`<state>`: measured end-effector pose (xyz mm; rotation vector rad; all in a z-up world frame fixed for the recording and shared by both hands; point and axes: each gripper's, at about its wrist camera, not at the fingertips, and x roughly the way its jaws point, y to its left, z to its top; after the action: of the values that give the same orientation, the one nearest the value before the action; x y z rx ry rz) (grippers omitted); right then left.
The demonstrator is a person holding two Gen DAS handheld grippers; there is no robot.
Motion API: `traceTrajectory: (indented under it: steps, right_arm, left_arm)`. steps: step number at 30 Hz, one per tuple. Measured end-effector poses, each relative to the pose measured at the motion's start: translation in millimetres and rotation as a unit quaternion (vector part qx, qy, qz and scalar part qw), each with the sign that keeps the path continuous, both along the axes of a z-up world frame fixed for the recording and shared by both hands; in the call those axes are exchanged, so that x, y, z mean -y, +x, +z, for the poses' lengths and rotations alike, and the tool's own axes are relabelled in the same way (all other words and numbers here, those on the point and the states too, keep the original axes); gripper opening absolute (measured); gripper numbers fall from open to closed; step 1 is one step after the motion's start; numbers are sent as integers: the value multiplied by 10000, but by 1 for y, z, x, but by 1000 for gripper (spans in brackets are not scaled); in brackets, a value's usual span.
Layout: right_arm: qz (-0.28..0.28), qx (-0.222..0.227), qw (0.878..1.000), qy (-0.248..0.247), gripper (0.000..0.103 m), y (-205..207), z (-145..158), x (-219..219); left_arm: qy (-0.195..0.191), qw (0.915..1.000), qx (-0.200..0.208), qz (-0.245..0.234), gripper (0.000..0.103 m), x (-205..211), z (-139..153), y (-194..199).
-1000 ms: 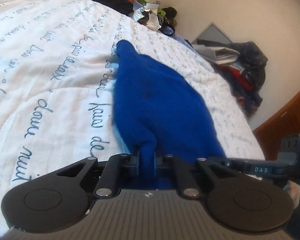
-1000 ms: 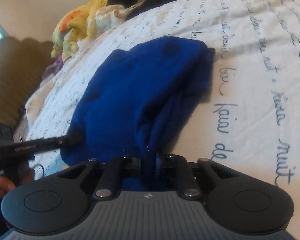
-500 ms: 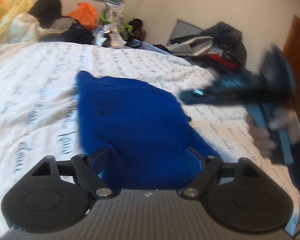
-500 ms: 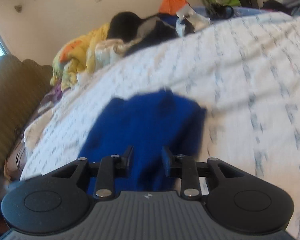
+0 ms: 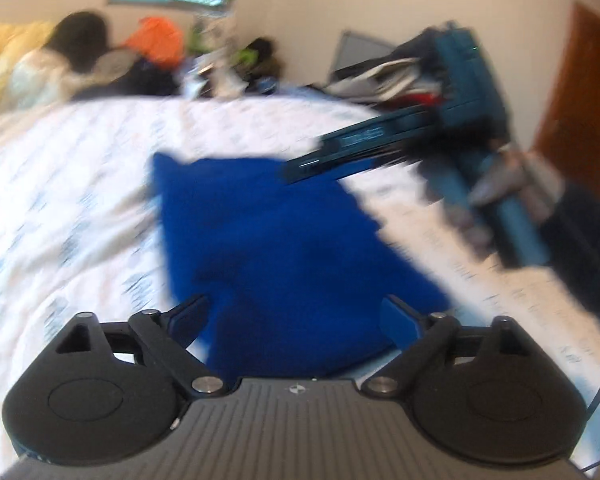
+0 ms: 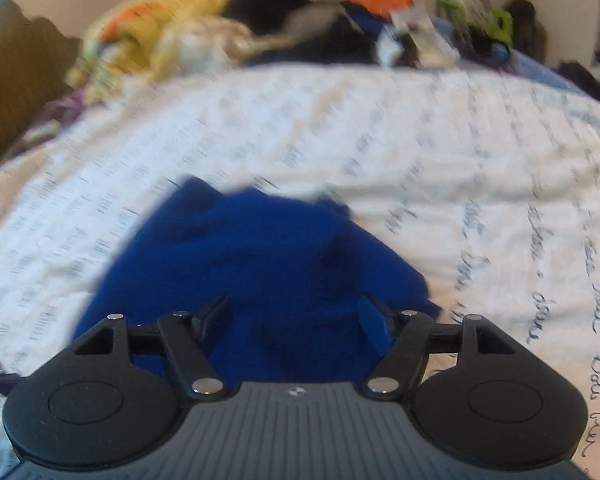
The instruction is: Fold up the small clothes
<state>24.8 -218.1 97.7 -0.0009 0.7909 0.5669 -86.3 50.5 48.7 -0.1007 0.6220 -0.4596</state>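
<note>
A small blue garment [image 5: 276, 256] lies folded on the white bedspread with blue script [image 5: 60, 208]. It also shows in the right wrist view [image 6: 252, 276]. My left gripper [image 5: 296, 316] is open and empty, just above the garment's near edge. My right gripper [image 6: 292, 316] is open and empty, over the garment's near edge. The right gripper's body [image 5: 452, 132] also shows in the left wrist view, raised over the garment's far right side. Both views are blurred.
A pile of clothes [image 6: 260, 36] in yellow, black and orange lies along the far side of the bed. More clothes and a laptop [image 5: 380, 68] lie at the right. A brown wooden door [image 5: 580, 92] stands at the right.
Both grippers were shut on the blue garment's edge a second ago. They have opened, let it go and lifted back. The garment now lies flat on the bed.
</note>
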Motion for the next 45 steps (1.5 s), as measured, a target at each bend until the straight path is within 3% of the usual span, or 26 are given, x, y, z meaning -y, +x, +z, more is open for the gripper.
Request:
traceTrajectory:
  steps: [2, 4, 5, 6, 9, 12, 14, 16, 17, 20, 22, 24, 26, 27, 28, 33, 35, 38, 40, 42, 45]
  right_arm:
    - [77, -150, 9998, 47, 72, 6, -5, -10]
    - [-18, -292, 9987, -423, 72, 23, -28, -18]
    - [-11, -35, 9991, -422, 76, 28, -39, -14]
    - [-76, -139, 9996, -224, 83, 35, -44, -7]
    - [-456, -482, 9978, -13, 83, 37, -25, 1]
    - [-195, 19, 9993, 309, 84, 8, 2, 0]
    - [234, -72, 9982, 550, 85, -2, -4, -7]
    - [416, -251, 9988, 32, 84, 3, -32, -19]
    - [488, 185, 9986, -46, 84, -5, -34, -19]
    - [86, 1, 9998, -180, 84, -24, -12, -19]
    - [160, 336, 9993, 8, 85, -59, 0, -12]
    - [369, 287, 9989, 57, 89, -83, -9, -9]
    - [312, -4, 9991, -275, 89, -88, -37, -9]
    - [405, 375, 9981, -281, 89, -96, -42, -6]
    - [411, 474, 9973, -375, 89, -102, -42, -4]
    - [-398, 656, 9961, -430, 90, -145, -18, 13]
    - [-740, 599, 9943, -488, 96, -162, -27, 23]
    - [-975, 113, 9928, -687, 98, -173, -54, 27]
    - [-1055, 518, 9885, -954, 103, -188, -59, 23]
    - [-1334, 370, 9877, -730, 103, -190, -61, 25]
    - [-1612, 366, 9832, -778, 103, -188, -61, 22]
  left_arm:
    - [-73, 9997, -222, -112, 94, 10, -8, 17]
    - [-100, 9981, -612, -9, 92, 14, -28, 36]
    - [-54, 9990, -452, 2, 93, 15, -28, 34]
    - [75, 9987, -495, -32, 93, 16, -26, 31]
    - [108, 9988, -479, -94, 94, 10, -20, 13]
    - [91, 9991, -407, -102, 96, 5, -20, 0]
    - [-26, 9991, -420, -53, 99, 5, -24, 3]
    - [-33, 9993, -360, 64, 98, 8, -23, 1]
    - [2, 9992, -365, 133, 95, 10, -20, -1]
    - [-76, 9992, -153, 355, 101, 3, -6, -22]
    - [-78, 9985, -61, 538, 102, -2, -5, -33]
    - [83, 9974, -171, 694, 101, -2, -11, -34]
    - [277, 9952, -371, 858, 99, -3, -18, -34]
    - [388, 9942, -406, 916, 98, -4, -18, -38]
    - [494, 9934, -377, 966, 98, -5, -18, -41]
    - [524, 9902, -397, 1236, 102, -8, -18, -55]
    - [663, 9873, -352, 1400, 103, -1, -24, -55]
    - [1000, 9827, -286, 1535, 103, 11, -26, -55]
    - [1180, 9800, -278, 1580, 103, 16, -27, -54]
    - [1307, 9786, -264, 1568, 103, 21, -28, -55]
    - [1283, 9779, -275, 1626, 103, 21, -29, -53]
